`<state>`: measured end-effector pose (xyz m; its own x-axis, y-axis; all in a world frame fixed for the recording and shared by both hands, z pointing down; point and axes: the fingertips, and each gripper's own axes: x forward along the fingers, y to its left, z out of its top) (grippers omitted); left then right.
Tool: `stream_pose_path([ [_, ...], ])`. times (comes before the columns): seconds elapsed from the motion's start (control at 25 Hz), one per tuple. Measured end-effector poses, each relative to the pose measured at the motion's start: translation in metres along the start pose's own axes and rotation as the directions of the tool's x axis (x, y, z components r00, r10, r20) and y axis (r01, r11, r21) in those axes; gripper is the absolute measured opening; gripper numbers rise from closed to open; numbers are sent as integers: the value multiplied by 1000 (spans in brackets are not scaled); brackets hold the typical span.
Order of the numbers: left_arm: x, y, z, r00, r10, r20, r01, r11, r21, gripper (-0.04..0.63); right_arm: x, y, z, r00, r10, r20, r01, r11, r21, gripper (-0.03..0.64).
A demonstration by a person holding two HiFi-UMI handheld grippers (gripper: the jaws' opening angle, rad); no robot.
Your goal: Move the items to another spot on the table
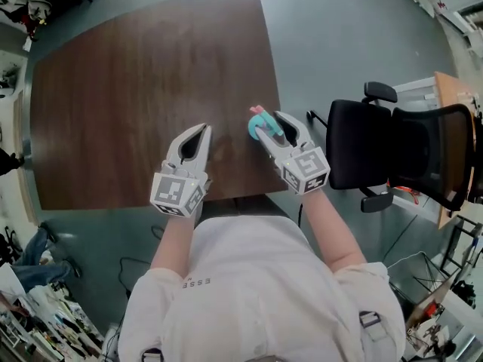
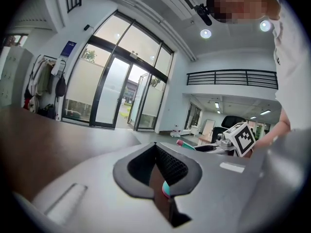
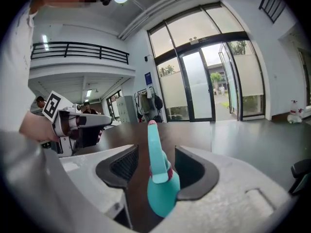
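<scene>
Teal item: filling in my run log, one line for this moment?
right gripper: open around teal item | left gripper: shut | place: table edge

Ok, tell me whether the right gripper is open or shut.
Open. The right gripper has its jaws apart; the teal item stands between them, with a gap on one side.

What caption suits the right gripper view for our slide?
Open right gripper straddles a teal, pink-tipped item over the brown table.

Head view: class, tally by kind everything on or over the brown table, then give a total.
Grippers: 2, the left gripper and the right gripper
Teal bulb-shaped item with a pink tip: 1
Total: 3
</scene>
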<state>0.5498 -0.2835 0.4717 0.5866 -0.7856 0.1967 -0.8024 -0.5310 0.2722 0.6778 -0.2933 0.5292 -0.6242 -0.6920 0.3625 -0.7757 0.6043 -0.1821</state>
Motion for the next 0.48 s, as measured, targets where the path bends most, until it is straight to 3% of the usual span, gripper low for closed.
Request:
stream_pose_path([
  [0.16, -5, 2, -12, 999, 51, 5, -50, 999, -18, 15, 6, -2, -9, 1000, 8, -7, -8, 1000, -8, 207],
  [0.28, -10, 2, -14, 997, 79, 6, -79, 997, -20, 15, 5, -5, -8, 1000, 10, 2, -10, 1000, -16, 135],
  [0.48, -21, 9, -12, 991, 130, 10, -130, 991, -28, 15, 6, -6, -4, 999, 40, 13, -40, 999, -19, 123],
])
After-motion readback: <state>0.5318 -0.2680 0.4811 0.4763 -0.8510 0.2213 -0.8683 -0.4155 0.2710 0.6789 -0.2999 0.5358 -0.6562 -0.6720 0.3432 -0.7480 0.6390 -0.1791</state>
